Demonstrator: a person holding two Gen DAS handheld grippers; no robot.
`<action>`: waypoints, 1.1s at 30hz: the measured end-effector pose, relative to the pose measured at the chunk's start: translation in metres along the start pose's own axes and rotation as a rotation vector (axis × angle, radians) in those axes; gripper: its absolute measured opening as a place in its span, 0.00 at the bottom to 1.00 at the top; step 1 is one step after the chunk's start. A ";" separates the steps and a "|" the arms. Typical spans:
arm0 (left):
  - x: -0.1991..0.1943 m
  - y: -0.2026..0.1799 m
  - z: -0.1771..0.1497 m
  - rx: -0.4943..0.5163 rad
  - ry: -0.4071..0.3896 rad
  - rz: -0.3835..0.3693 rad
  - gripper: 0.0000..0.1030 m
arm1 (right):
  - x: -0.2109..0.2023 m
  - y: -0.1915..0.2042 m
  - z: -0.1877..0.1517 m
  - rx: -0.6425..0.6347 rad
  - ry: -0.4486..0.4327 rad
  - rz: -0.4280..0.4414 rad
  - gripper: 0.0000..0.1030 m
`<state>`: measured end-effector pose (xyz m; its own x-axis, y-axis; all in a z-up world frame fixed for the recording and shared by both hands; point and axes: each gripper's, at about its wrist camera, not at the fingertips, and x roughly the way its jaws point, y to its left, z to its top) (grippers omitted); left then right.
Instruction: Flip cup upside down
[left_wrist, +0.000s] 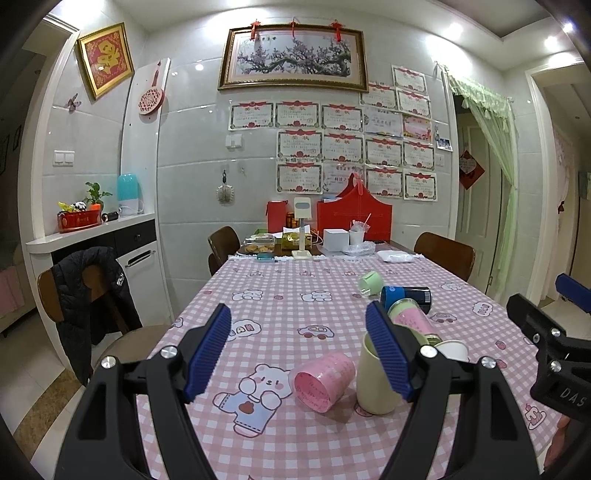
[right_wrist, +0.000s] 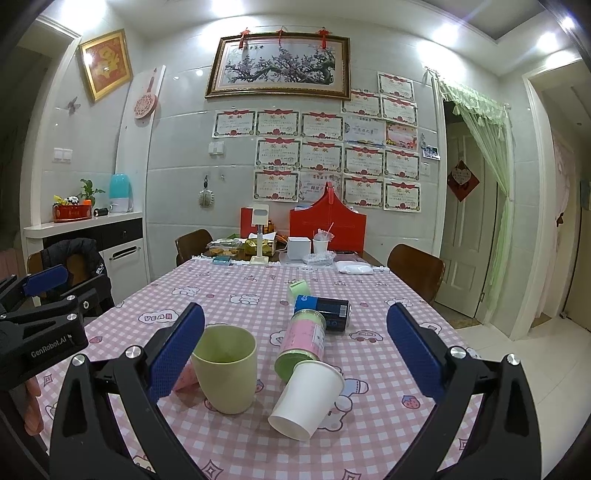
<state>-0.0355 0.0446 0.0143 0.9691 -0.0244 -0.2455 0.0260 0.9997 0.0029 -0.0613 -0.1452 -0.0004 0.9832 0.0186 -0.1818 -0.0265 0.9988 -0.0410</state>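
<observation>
Both hand-held grippers, left (left_wrist: 298, 350) and right (right_wrist: 295, 354), were held wide open and empty above the table (right_wrist: 236, 288), apparently for grasping the upright cup (right_wrist: 226, 369).

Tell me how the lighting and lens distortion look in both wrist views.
Left wrist view: ceiling spotlights blow out white, the tiled wall shows glare, and the fisheye bows the doorway. Right wrist view: the same spotlights flare, and the corners go black.

Tablecloth (right_wrist: 236, 291): pink-white check, bear prints. Cup (right_wrist: 226, 367): pale yellow-green. Paper cup (right_wrist: 308, 398): white. Can (right_wrist: 325, 308): blue-black. Pads (right_wrist: 177, 354): blue.
</observation>
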 end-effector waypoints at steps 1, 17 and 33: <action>0.000 0.000 0.001 0.000 -0.001 0.000 0.72 | 0.000 0.000 0.000 0.000 0.001 0.000 0.93; 0.000 0.005 0.001 -0.010 -0.012 0.016 0.72 | 0.002 0.003 -0.001 -0.007 0.003 0.002 0.93; 0.003 0.009 -0.001 -0.012 -0.015 0.027 0.72 | 0.005 0.001 -0.002 -0.012 0.009 0.004 0.93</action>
<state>-0.0326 0.0533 0.0130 0.9731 0.0027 -0.2305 -0.0034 1.0000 -0.0024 -0.0566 -0.1440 -0.0036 0.9814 0.0220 -0.1905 -0.0325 0.9981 -0.0519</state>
